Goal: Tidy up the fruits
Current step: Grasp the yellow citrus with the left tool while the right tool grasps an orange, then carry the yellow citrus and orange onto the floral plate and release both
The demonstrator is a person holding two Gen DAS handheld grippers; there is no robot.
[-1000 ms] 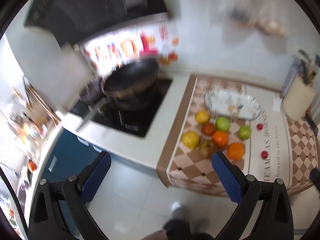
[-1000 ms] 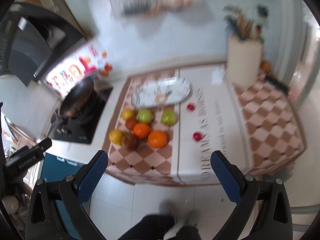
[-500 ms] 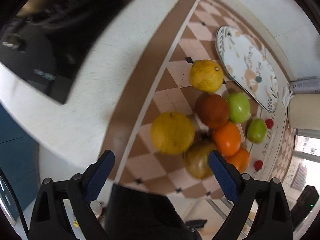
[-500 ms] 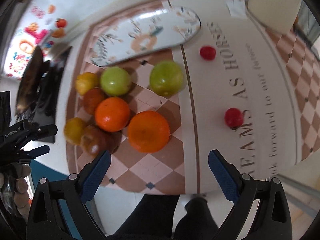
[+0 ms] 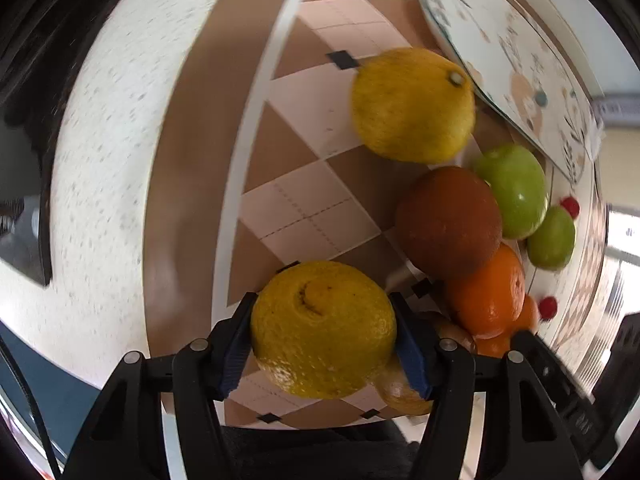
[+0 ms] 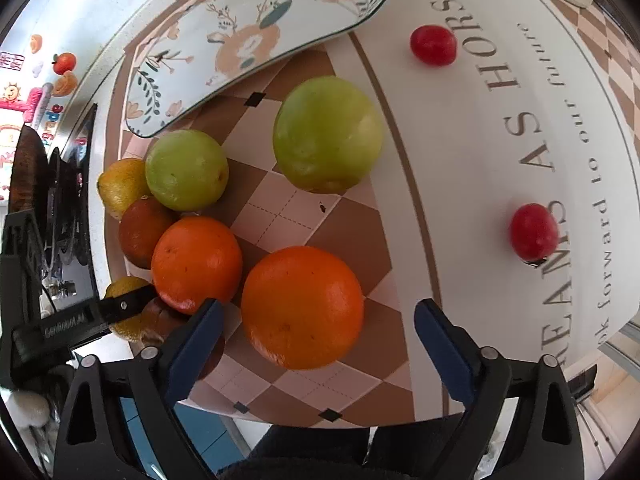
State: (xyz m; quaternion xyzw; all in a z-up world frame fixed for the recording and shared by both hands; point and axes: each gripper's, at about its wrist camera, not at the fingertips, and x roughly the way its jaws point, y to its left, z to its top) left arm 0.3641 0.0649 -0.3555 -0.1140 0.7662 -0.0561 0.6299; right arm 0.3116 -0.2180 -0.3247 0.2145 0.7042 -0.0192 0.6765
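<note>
Snugly, blue fingers [image 5: 412, 350] pinch dimpled lemon [image 5: 324, 330].

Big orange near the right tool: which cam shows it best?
Right wrist view: the big orange sits whole and sharp between the open right tool pads, untouched. The left wrist view shows only a sliver of it behind another orange.

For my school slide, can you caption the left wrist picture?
Left gripper closes its blue pads on a yellow citrus fruit beside more fruit.

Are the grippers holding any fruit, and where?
The left gripper pinches a yellow citrus by its two sides. The right gripper holds nothing.
</note>
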